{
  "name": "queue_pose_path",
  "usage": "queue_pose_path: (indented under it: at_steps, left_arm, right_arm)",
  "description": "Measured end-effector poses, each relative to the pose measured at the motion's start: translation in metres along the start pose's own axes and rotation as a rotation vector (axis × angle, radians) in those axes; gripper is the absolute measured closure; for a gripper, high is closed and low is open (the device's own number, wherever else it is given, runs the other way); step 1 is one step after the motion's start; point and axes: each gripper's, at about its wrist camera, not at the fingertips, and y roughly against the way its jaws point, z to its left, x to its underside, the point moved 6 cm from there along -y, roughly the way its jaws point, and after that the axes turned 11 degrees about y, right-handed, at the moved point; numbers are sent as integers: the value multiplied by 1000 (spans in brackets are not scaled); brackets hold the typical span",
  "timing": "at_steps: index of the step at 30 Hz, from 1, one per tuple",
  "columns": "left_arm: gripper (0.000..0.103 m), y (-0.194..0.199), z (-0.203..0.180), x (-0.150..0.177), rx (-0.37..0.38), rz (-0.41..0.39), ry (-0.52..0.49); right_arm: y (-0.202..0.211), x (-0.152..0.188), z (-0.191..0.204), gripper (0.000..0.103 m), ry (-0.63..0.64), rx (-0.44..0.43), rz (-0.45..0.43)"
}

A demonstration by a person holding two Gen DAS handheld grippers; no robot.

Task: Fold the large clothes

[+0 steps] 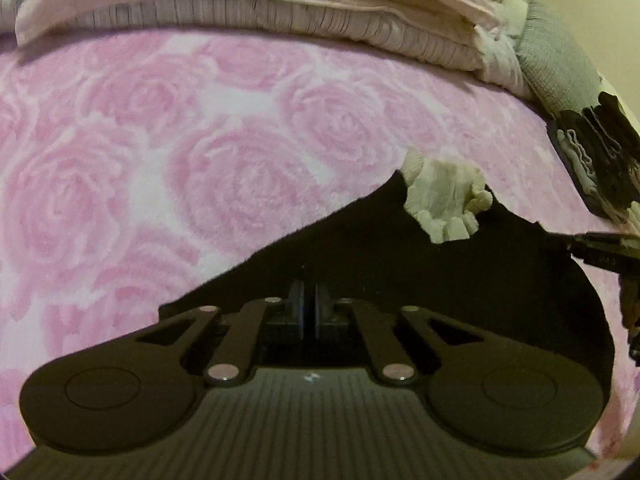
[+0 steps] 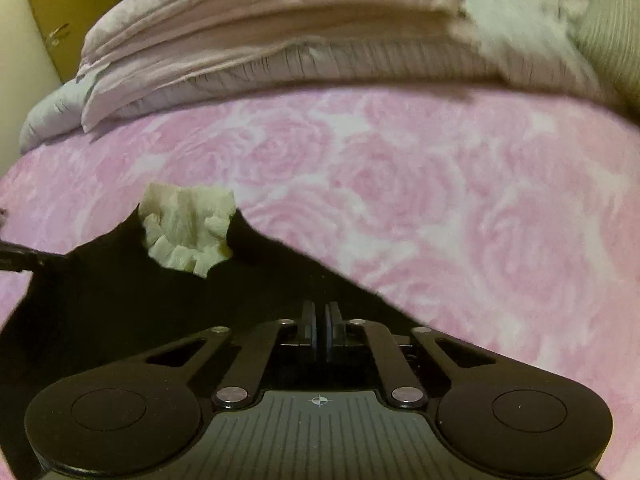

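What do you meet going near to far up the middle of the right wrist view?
Right gripper, shut on the black garment → cream ruffled trim at the garment's far edge → pink rose-patterned blanket → folded pinkish bedding at the back.

Rose-patterned pink blanket (image 1: 200, 152), folded bedding (image 2: 256, 48)

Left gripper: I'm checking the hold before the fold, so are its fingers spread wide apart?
No, the left gripper has its fingers nearly together, pinched on the black garment.
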Motion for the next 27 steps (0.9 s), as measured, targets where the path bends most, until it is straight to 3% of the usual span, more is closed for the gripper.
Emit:
queue_pose_path:
  at_steps: [5, 10, 15, 19, 21, 23, 27]
  left_arm:
    - [101, 29, -5, -3, -1, -139, -6]
    - [101, 36, -5, -36, -41, -260, 17]
    - [101, 12, -12, -61, -91, -275, -38]
    - [99, -23, -4, -55, -159, -174, -59]
    - [92, -30, 4, -46, -198, -132, -56]
    - [86, -21, 16, -38, -206, -139, -9]
    - [84, 23, 50, -8, -177, -106, 145]
  right_arm:
    - [38, -14, -3, 103, -22, 41, -130]
    - [40, -40, -17, 103, -33, 102, -183]
    - [15, -57, -22, 103, -44, 134, -171]
    - [-20, -45, -26, 102, -80, 127, -40]
    - [-27, -35, -28, 91, -97, 148, 38]
    - [-14, -24, -33, 66, -141, 182, 40]
    - [42, 15, -42, 59, -315, 172, 17]
